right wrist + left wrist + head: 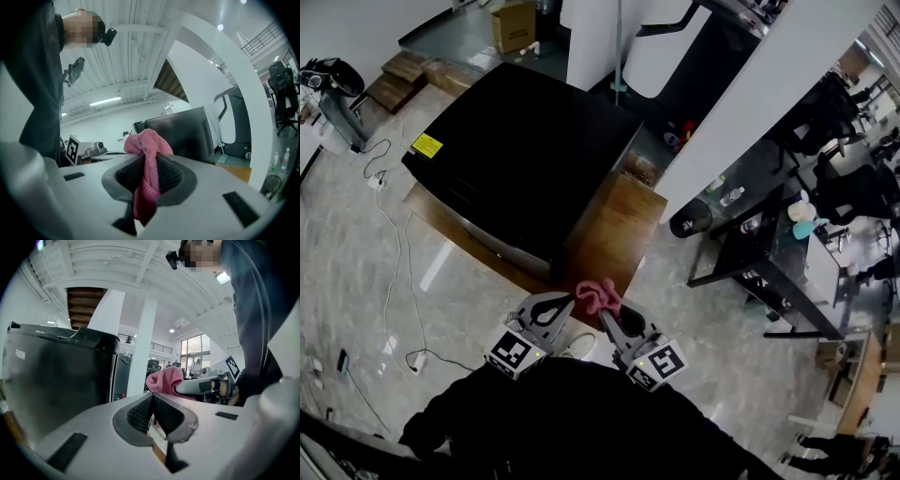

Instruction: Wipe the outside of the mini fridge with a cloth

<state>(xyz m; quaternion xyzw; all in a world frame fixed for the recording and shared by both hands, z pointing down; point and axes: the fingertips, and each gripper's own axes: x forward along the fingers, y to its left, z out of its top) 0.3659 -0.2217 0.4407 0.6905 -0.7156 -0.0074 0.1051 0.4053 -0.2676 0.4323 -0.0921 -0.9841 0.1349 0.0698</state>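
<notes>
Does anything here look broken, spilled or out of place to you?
Nothing looks damaged or spilled. The black mini fridge stands upright on its wooden board, and the pink cloth is bunched in the right gripper. The only untidy thing is a white cable trailing loose across the floor at the left.

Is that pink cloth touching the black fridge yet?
Apart. The left gripper view shows a white pillar and open room between the pink cloth and the fridge.
</notes>
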